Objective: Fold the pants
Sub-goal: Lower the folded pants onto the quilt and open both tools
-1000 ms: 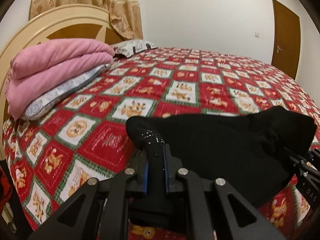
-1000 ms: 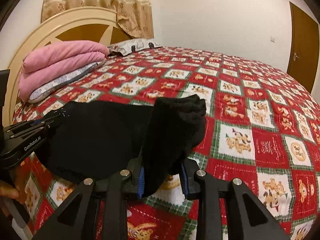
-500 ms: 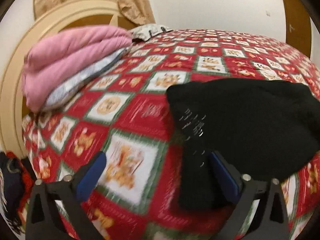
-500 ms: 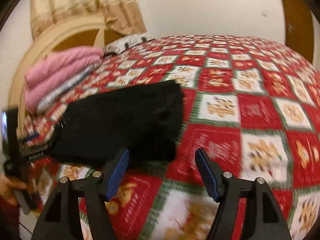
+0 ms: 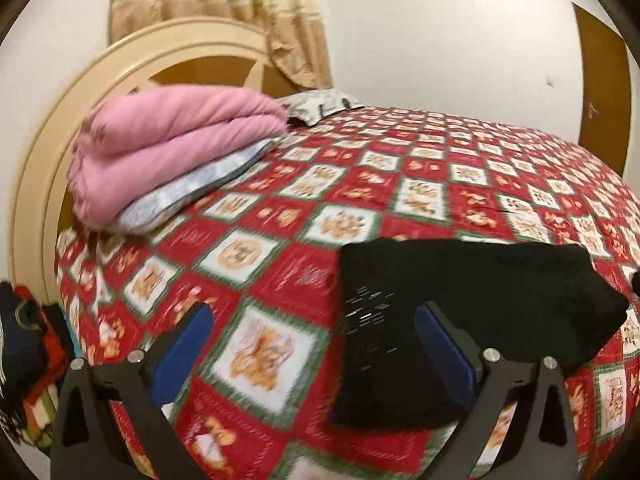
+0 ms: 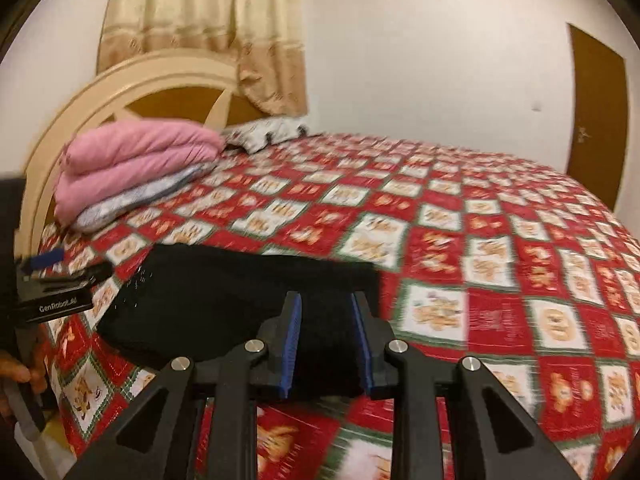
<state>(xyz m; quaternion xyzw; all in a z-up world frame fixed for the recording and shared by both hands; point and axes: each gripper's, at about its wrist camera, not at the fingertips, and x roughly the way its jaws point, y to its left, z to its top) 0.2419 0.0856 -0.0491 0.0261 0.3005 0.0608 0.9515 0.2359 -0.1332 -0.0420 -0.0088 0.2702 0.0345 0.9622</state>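
Note:
The black pants (image 5: 480,292) lie folded in a flat rectangle on the red patterned bed cover (image 5: 280,360), near its front edge. My left gripper (image 5: 312,312) hangs above the bed with its jaws wide open; the pants' left end lies under its right finger and nothing is gripped. In the right wrist view the pants (image 6: 240,292) stretch leftward. My right gripper (image 6: 326,300) hovers over their right end. Its jaws are closing, a narrow gap remains, and no cloth is pinched between them. The left gripper (image 6: 52,288) shows at that view's left edge, held by a hand (image 6: 16,368).
A folded pink blanket (image 5: 172,148) rests on a grey pillow at the cream headboard (image 5: 48,160). Another pillow (image 5: 316,104) lies behind it. A pile of clothes (image 5: 24,360) sits off the bed's left side. A brown door (image 6: 596,120) stands at the far right.
Both grippers let go of the pants' corners and drew back and upward. The pants dropped flat onto the bed. The right jaws opened wide, then narrowed again.

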